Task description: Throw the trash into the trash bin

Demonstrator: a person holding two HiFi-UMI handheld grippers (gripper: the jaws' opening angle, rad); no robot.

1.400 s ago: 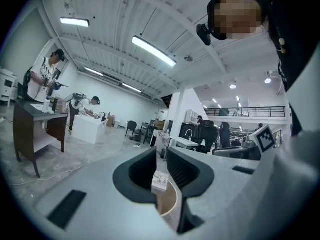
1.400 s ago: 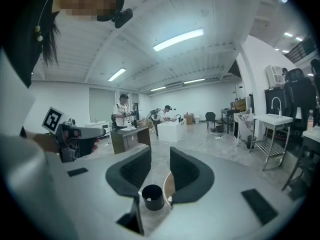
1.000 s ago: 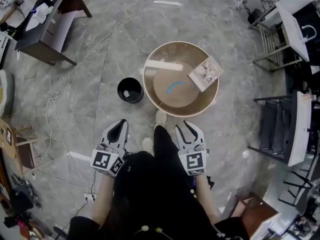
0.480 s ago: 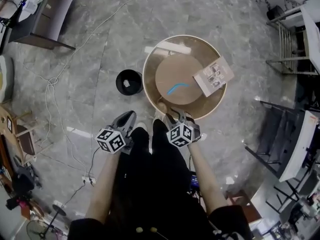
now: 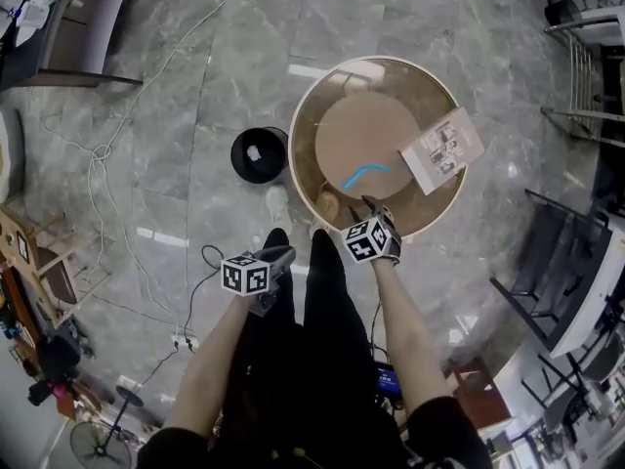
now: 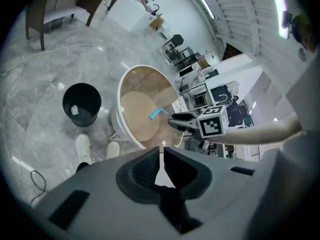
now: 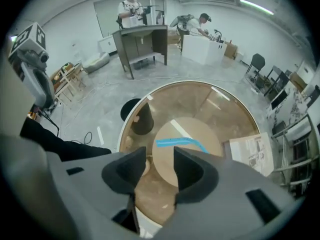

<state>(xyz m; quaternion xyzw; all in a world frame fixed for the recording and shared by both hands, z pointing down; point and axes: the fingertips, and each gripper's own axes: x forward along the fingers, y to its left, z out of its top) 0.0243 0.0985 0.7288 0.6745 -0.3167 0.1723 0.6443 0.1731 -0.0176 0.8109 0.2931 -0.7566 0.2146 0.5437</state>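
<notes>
The trash is a blue strip (image 5: 366, 175) (image 7: 181, 144) lying on the round glass-topped table (image 5: 322, 76). A black trash bin (image 5: 258, 154) (image 6: 81, 104) stands on the floor just left of the table, a white scrap inside it. My right gripper (image 5: 372, 204) (image 7: 160, 166) hangs over the table's near rim, short of the strip; its jaws are opening and hold nothing. Over the person's legs, my left gripper (image 5: 285, 255) (image 6: 161, 156) stays shut and empty, pointing toward bin and table.
A printed booklet (image 5: 442, 149) (image 7: 252, 154) lies on the table's right side. White shoes (image 5: 278, 203) stand between bin and table. Cables (image 5: 98, 154) trail over the marble floor at left. Dark chairs (image 5: 562, 281) stand at right; people work at benches far back.
Both grippers sank and moved toward the table. The right one now reaches over the near rim with its jaws wider apart. The left one rolled and stayed shut.
</notes>
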